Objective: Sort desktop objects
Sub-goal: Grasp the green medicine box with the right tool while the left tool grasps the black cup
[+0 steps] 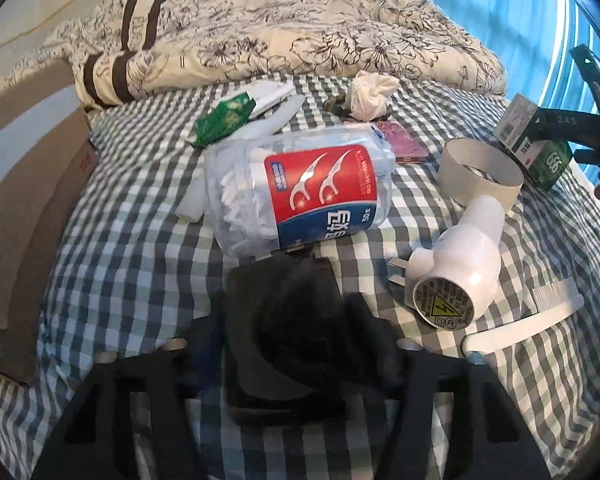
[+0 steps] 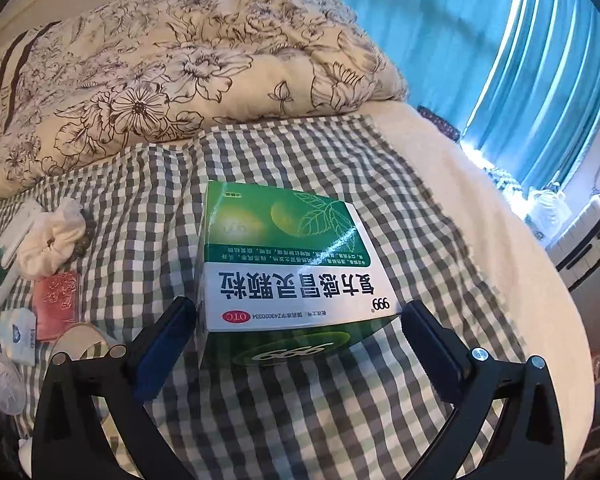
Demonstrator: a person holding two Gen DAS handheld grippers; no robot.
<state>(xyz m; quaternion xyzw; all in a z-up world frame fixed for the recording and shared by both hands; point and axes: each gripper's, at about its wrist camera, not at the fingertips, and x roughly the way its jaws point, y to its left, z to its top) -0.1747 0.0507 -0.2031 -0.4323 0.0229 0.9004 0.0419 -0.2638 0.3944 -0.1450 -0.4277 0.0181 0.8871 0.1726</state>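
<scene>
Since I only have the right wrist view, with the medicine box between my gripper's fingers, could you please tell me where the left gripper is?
Observer: The left gripper is open, its fingers on either side of a black object on the checked sheet.
Operator: Thank you. What lies just beyond it?
Observer: A clear floss pick tub lies on its side, red label up.
Operator: Is there anything else I cannot see?
Observer: A white plug-in device lies right of the tub, with a white comb beside it.
</scene>
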